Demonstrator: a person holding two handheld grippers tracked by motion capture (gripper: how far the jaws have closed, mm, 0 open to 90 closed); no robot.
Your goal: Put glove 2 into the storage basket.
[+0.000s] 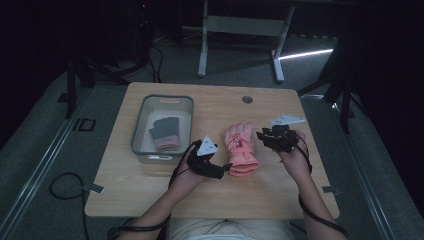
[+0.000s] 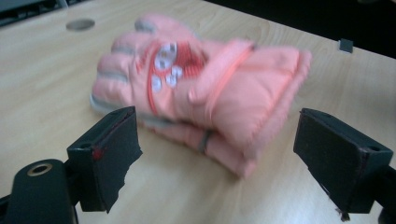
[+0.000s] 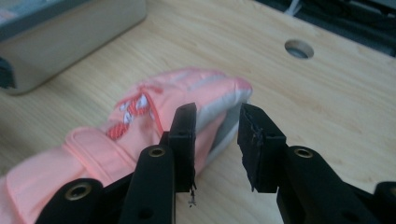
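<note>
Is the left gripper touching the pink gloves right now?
Apart. In the left gripper view, the left gripper has its jaws wide open on either side of the pink gloves, with bare table visible between each pad and the fabric.

Dim and grainy from the high view, black around the lit tabletop (image 1: 150,180), a bright streak upper right; brighter yet motion-blurred, soft at near edges, in both gripper views.

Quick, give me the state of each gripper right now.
Left gripper: open wide, jaws either side of the pink gloves' cuff end, not pressing them.
Right gripper: open with a narrow gap, beside the gloves' fingertips, holding nothing.
</note>
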